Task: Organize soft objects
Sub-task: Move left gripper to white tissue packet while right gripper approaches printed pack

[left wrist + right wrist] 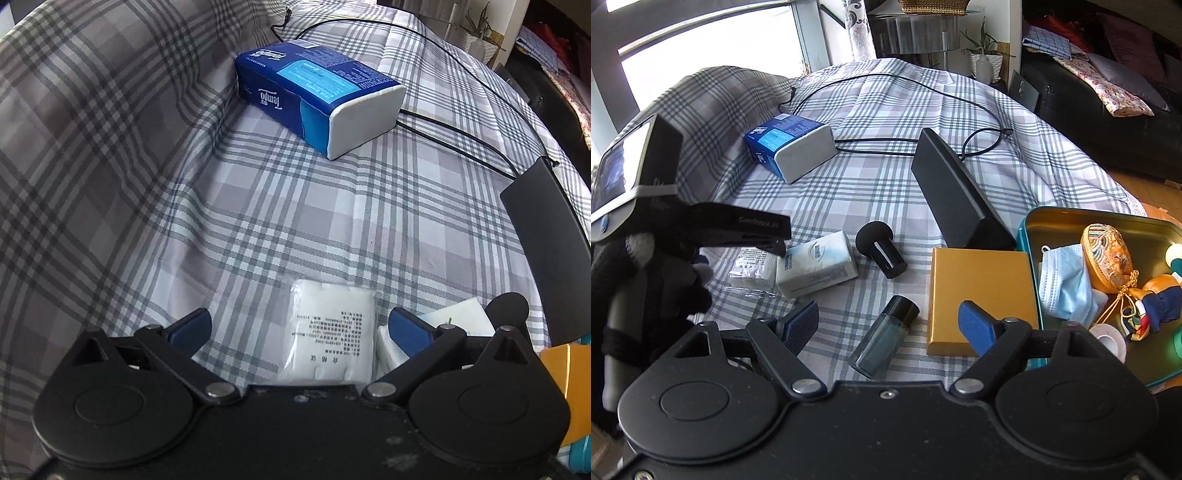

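While both grippers hang open and empty over the plaid sheet (280, 206), soft items lie scattered.
Left gripper (297, 328) straddles white cotton pack (332, 332), no contact visible; right gripper (888, 323) above glass bottle (884, 338). Blue tissue pack (314, 92) far, small tissue pack (816, 264) near-left, face mask (1067, 284) in teal tin (1028, 225) right.

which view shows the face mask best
The right wrist view. The face mask lies crumpled in the teal tin at the right, its pleats and ear loop plain to see. The left wrist view does not show the mask; only a sliver of teal appears at its lower right edge.
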The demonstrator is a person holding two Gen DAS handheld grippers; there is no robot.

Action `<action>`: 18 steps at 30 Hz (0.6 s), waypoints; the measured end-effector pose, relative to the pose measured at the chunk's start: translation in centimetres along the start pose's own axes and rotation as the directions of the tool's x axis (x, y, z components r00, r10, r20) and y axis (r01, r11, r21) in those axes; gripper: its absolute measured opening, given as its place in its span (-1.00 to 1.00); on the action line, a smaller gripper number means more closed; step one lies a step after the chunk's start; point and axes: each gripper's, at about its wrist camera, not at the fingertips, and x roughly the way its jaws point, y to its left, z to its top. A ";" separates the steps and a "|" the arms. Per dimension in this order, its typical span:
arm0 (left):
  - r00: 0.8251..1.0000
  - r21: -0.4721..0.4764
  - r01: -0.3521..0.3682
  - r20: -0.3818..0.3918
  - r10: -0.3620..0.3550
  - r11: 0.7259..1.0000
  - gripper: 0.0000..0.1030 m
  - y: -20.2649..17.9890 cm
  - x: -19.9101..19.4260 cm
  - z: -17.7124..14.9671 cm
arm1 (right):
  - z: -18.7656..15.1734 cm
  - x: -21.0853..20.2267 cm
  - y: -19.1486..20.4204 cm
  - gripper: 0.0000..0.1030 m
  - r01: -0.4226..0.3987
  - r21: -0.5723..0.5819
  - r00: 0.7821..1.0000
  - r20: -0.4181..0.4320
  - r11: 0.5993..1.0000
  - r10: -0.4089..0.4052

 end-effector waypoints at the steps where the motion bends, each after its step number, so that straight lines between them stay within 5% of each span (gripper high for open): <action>1: 1.000 -0.001 -0.002 -0.001 0.002 1.000 0.99 -0.1 0.2 0.2 | 0.0 0.1 0.0 0.55 0.000 -0.001 1.000 -0.001 1.000 0.000; 18: 0.997 -0.012 -0.044 -0.062 0.043 0.999 1.00 2.9 2.3 -1.5 | -0.1 0.6 0.2 0.55 -0.014 -0.012 1.000 -0.028 1.000 0.014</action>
